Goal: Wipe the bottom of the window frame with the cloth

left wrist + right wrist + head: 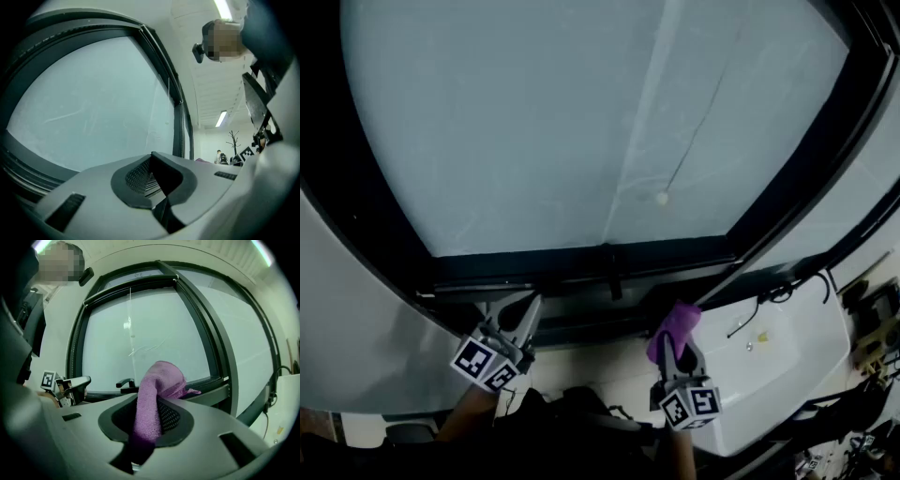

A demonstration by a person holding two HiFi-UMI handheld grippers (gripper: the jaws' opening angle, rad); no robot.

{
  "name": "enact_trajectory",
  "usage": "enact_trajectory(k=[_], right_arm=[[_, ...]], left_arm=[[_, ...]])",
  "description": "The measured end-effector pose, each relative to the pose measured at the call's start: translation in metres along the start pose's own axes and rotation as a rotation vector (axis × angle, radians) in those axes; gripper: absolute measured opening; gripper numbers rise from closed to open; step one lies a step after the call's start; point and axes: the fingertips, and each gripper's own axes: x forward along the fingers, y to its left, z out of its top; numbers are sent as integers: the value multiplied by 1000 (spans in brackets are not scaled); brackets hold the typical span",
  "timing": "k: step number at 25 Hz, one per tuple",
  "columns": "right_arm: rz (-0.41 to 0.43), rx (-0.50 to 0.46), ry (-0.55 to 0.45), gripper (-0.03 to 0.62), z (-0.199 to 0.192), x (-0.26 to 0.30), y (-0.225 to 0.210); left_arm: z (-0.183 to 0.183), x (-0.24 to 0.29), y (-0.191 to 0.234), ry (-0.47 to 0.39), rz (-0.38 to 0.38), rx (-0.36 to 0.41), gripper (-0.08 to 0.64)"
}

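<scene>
A purple cloth (675, 326) (154, 394) sticks out of my right gripper (673, 342) (152, 420), whose jaws are shut on it, just below the dark bottom rail of the window frame (581, 267) (206, 390). The cloth's free end rises toward the rail without clearly touching it. My left gripper (523, 319) (152, 180) hangs at the lower left of the frame with its jaws shut and nothing between them. It also shows in the right gripper view as the left gripper (70, 387). A dark window handle (614, 279) (124, 382) sits on the rail between the two grippers.
The big frosted pane (581, 122) fills the upper view, with a thin pull cord and its small bead (662, 198) hanging in front. A white sill or cabinet top (778, 347) with cables lies at the lower right. A grey wall panel (356, 319) stands at the left.
</scene>
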Motion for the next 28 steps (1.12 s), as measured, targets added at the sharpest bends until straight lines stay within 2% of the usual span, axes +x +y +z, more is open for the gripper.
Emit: enact_trajectory(k=[5,13,21,25,28], right_arm=[[-6,-31,7,84,6,13,-42],[-56,-212,79,84,37,56,-133],[-148,-486,291,84,46,113,-218],[-197,-534,391,83,46,136,-249],[-294,-552,450,83,44,145,-269]], left_arm=[[-5,28,-14,12,-27,17,0],[-17,68,-18,3,-2,29,0],[-29,108,-23,-6,32,30,0],[-35,112,-23,-10,77,15,0],[-38,111,-19,-10,110,12,0]])
